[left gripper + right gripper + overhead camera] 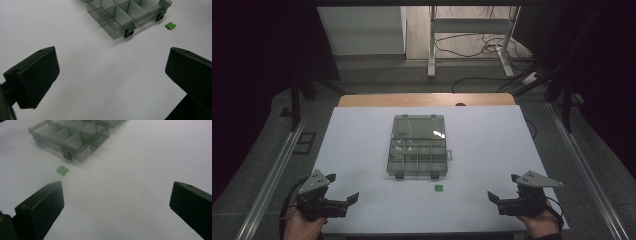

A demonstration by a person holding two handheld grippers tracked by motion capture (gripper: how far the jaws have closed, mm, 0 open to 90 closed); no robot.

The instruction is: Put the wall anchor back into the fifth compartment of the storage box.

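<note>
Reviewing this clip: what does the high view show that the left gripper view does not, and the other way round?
High view alone: both hand-held grippers at the table's near edge, the left gripper and the right gripper, each open; the organizer's lid folded back flat; a desk frame and cables on the floor beyond.

Left gripper view alone: a close look along its own two black jaws, spread wide with nothing between them, and the two dark latches on the box's near wall.

Both share: the white table, the clear compartment organizer box and the small green piece lying apart from it.
</note>
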